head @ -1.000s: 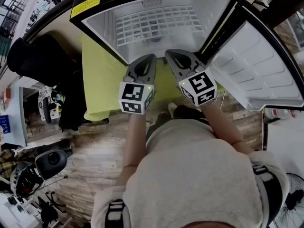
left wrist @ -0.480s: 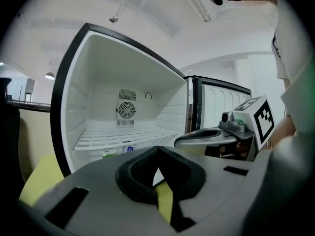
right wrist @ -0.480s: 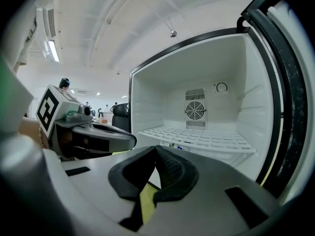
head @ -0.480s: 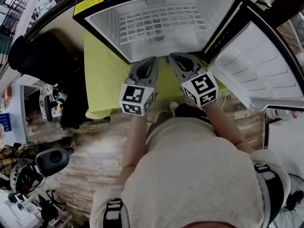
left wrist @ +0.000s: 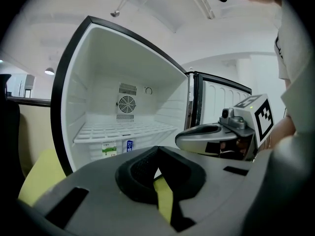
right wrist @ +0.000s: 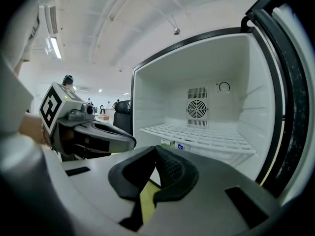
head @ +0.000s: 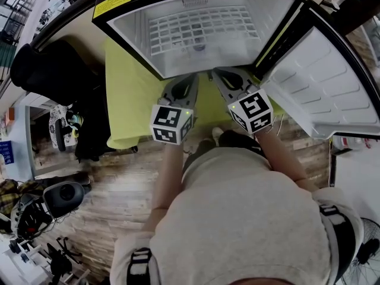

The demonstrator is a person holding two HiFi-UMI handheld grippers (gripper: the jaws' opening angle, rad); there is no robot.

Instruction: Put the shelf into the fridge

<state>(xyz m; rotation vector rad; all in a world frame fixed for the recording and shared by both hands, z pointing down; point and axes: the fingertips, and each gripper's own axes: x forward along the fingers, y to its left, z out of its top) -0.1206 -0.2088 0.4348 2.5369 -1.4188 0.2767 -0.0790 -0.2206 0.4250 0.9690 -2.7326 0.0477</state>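
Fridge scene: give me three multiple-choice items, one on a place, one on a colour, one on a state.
1. Where does the white wire shelf lie?
A. on the wooden floor
B. inside the open black-framed fridge
C. between a gripper's jaws

2. What colour is the surface under the fridge?
A. red
B. yellow-green
C. blue

3. How do the jaws of the left gripper and the right gripper stand?
A. together, empty
B. wide apart
C. clamped on the shelf

1 B: it spans the fridge's interior.
2 B: it shows lime beside the fridge.
3 A: each gripper view shows the jaws touching, with nothing between.
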